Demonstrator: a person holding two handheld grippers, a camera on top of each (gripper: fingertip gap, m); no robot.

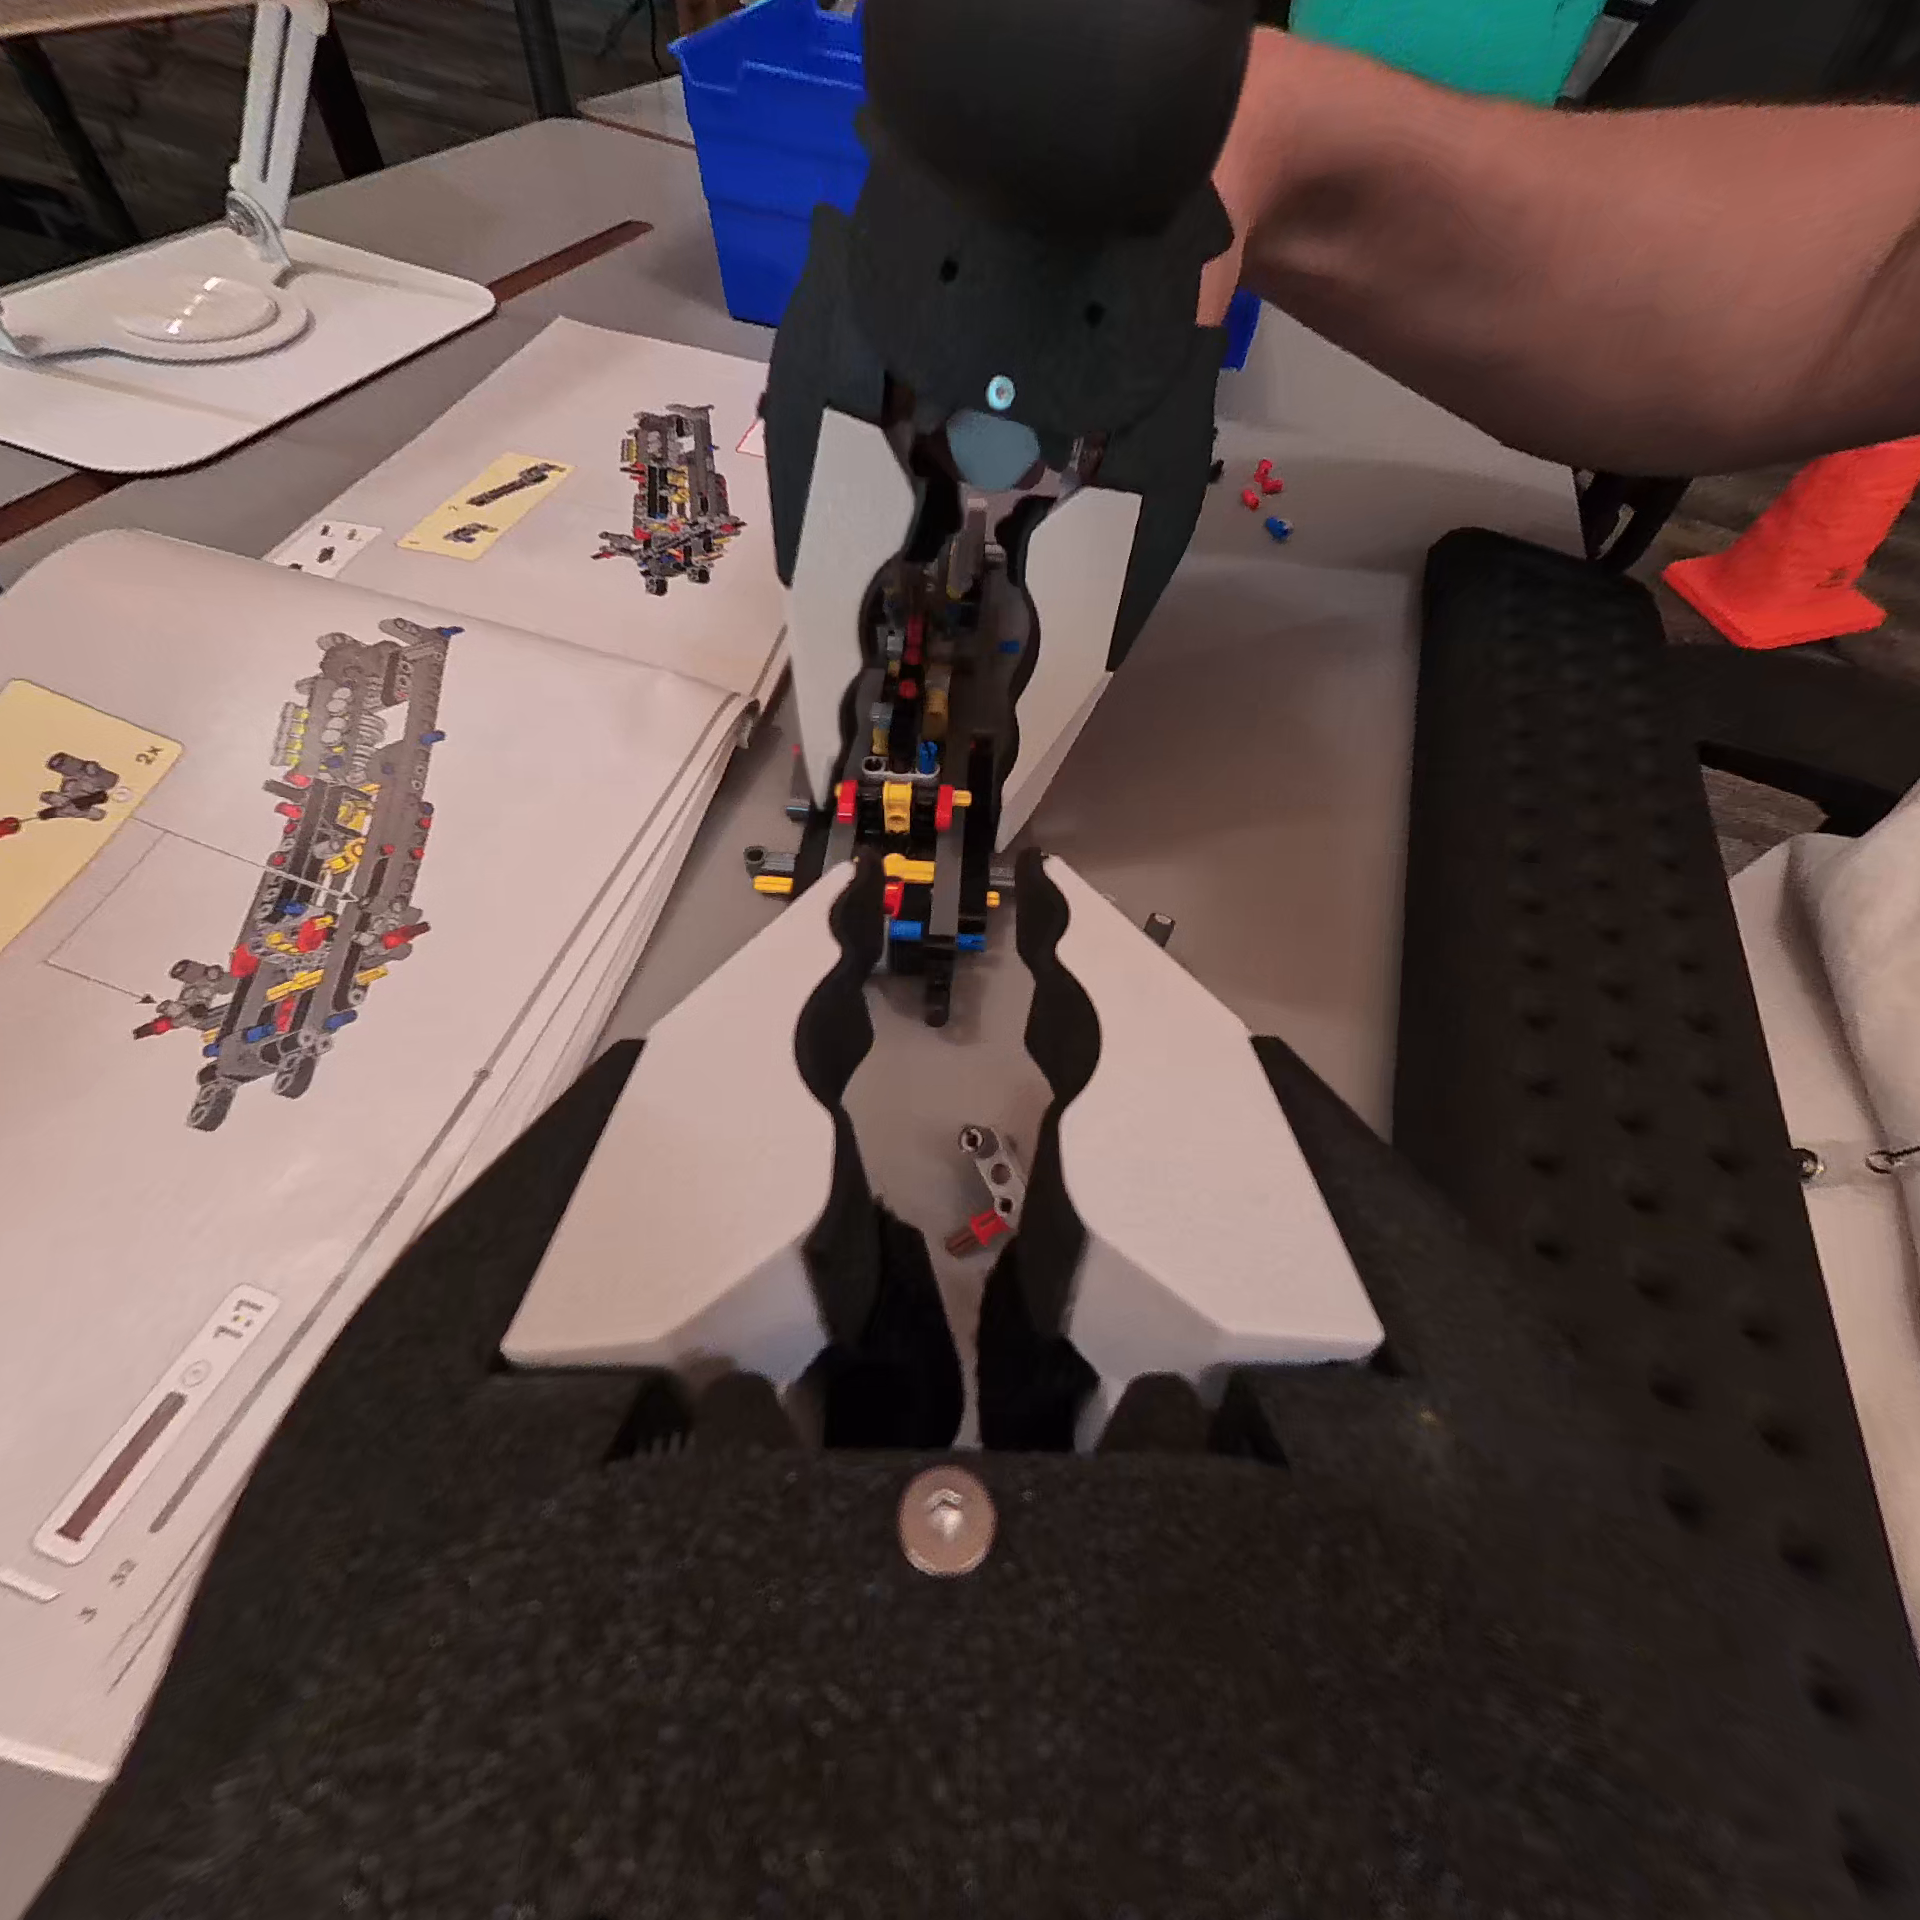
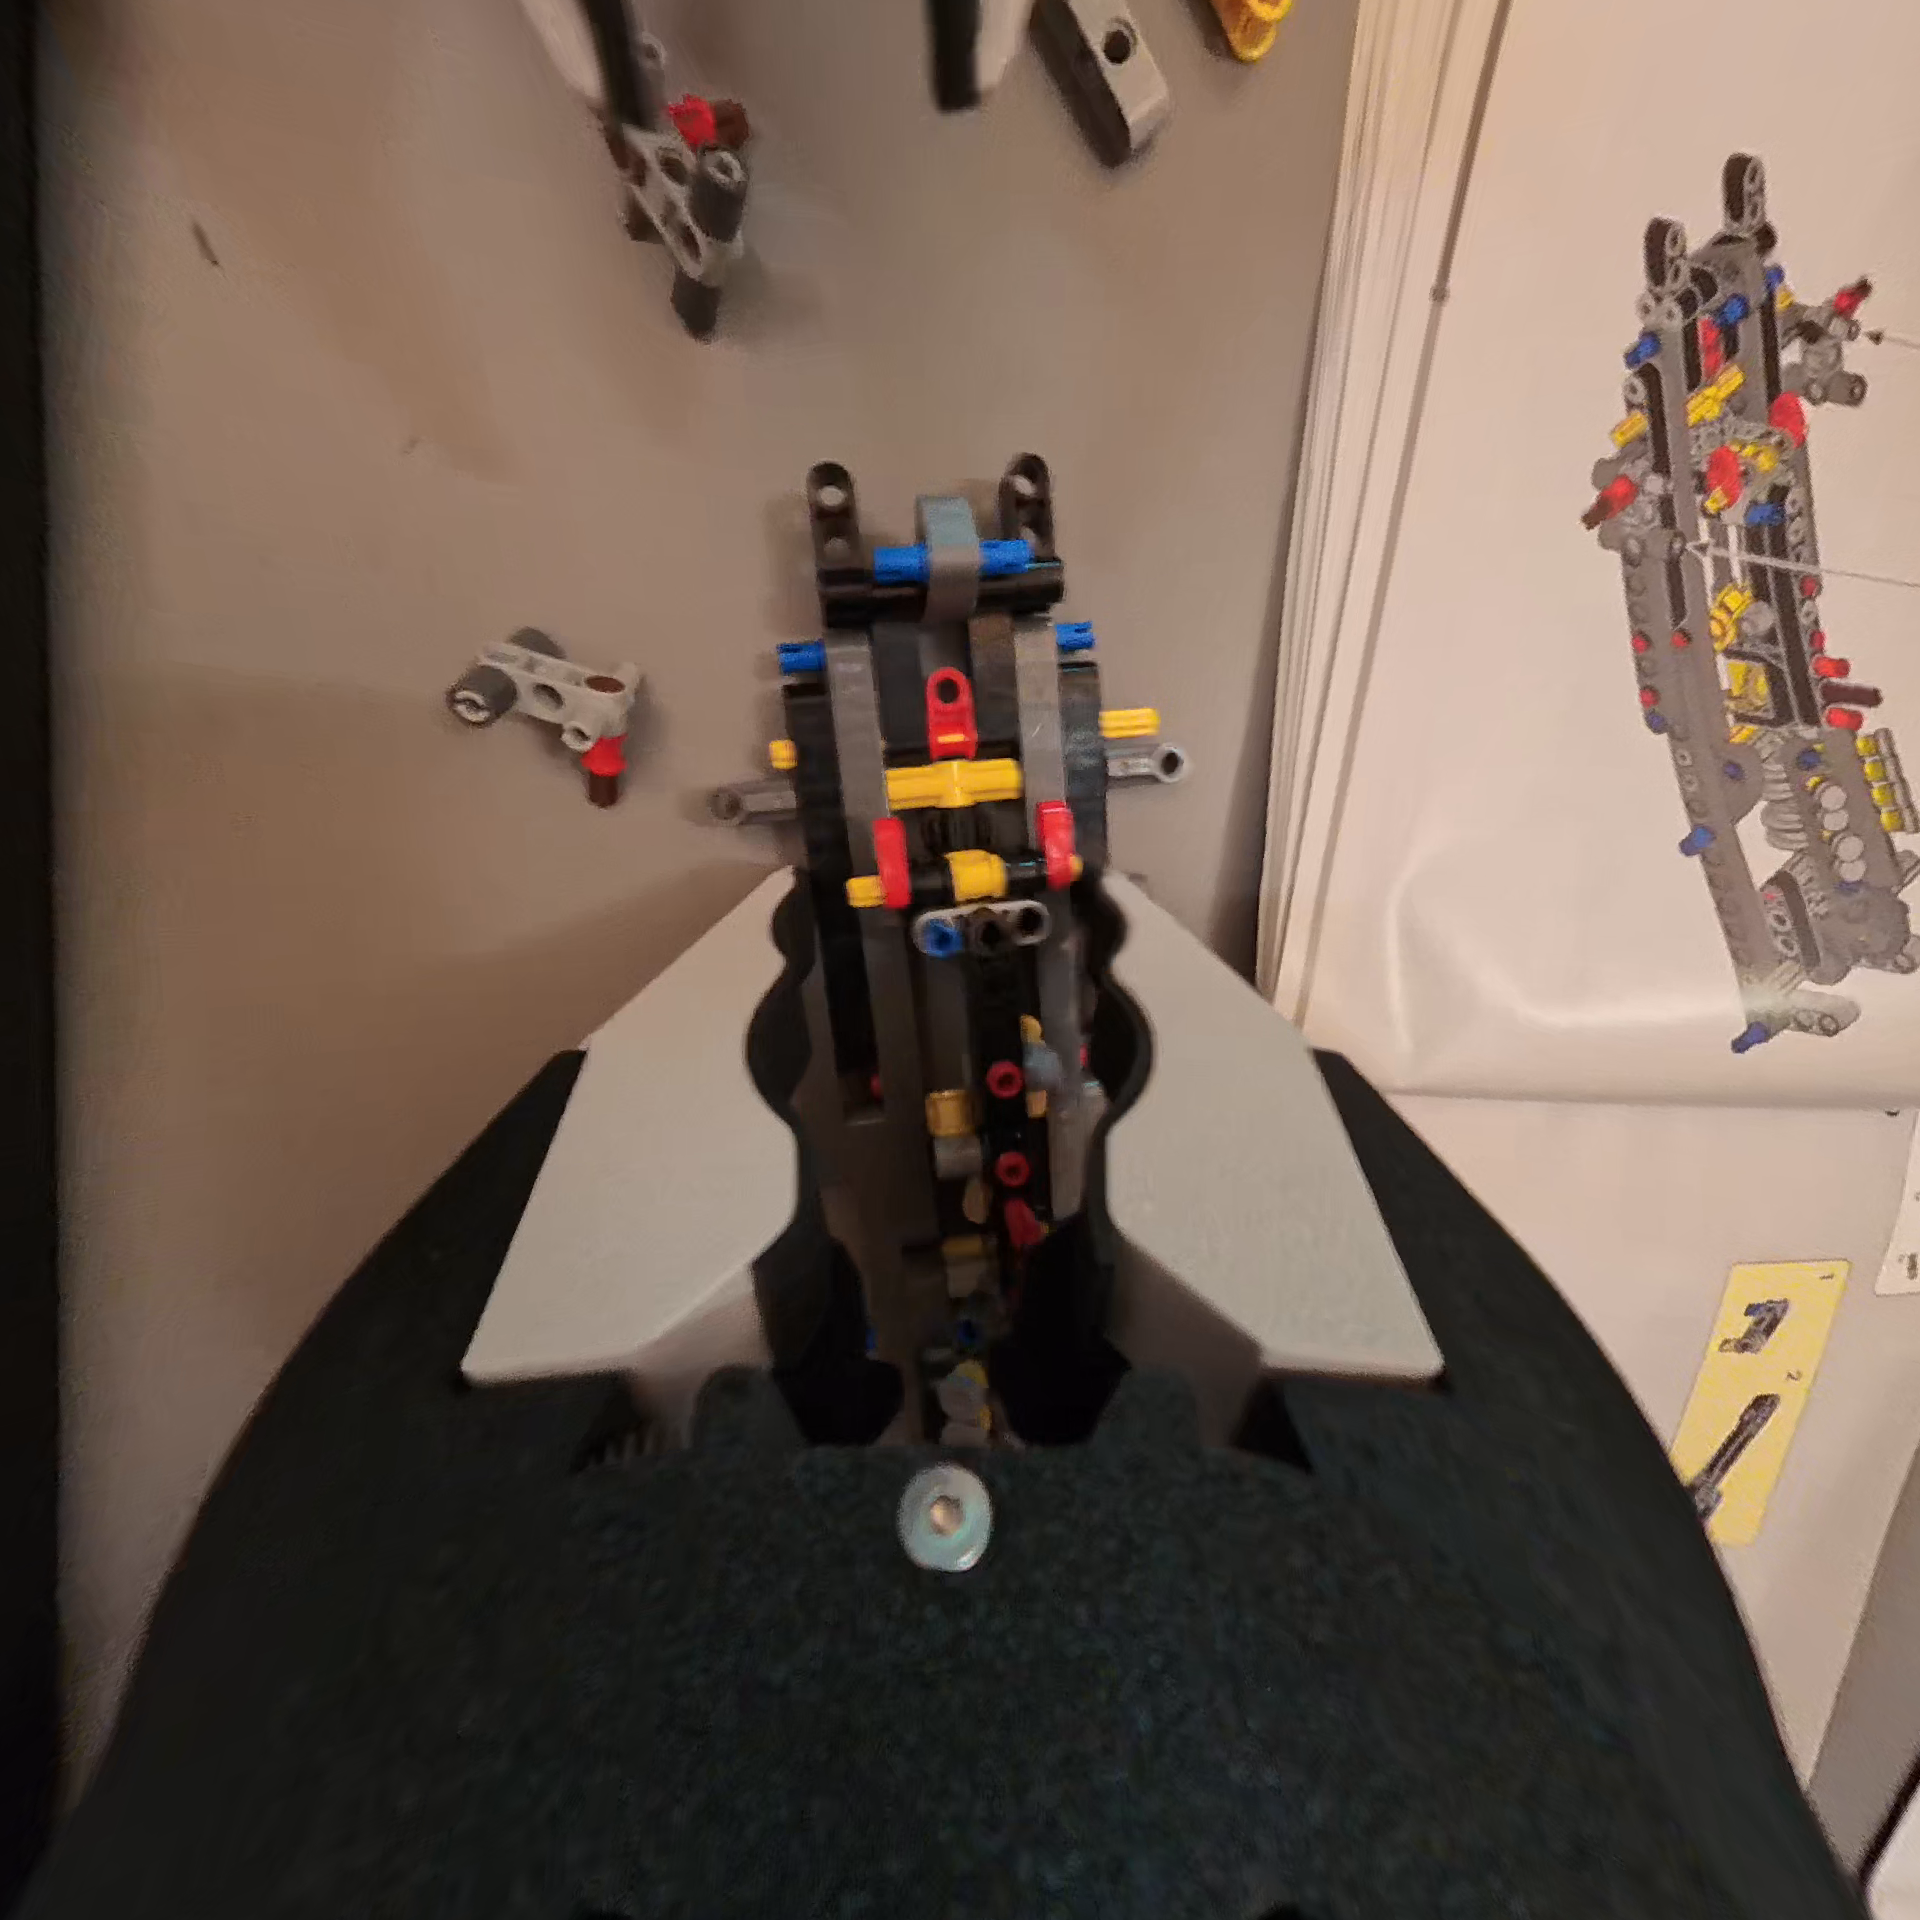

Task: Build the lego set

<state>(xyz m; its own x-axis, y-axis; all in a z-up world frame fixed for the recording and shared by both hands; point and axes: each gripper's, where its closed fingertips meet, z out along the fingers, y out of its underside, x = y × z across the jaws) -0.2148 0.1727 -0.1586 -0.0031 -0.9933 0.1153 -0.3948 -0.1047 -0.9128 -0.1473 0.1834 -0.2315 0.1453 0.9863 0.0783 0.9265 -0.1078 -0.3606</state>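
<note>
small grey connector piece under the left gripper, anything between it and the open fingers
Nothing visible. The grey connector piece lies on bare table between the fingers of the open left gripper. The chassis, gripped by the right gripper, sits beyond it.

Model (image 2: 940, 790): black and dark grey beams, with blue, red and yellow pins. Booklet (image 1: 343, 831): off-white pages, yellow boxes, grey model drawings (dotted red, blue, yellow). Surface (image 2: 312, 436): plain grey-beige. Bin (image 1: 774, 166): bright blue. Cone (image 1: 1808, 540): orange. Loose piece (image 2: 551, 701): light grey, red tip. Mat (image 1: 1590, 935): black, dimpled pattern. Both grippers: black bodies, light grey jaws.
</note>
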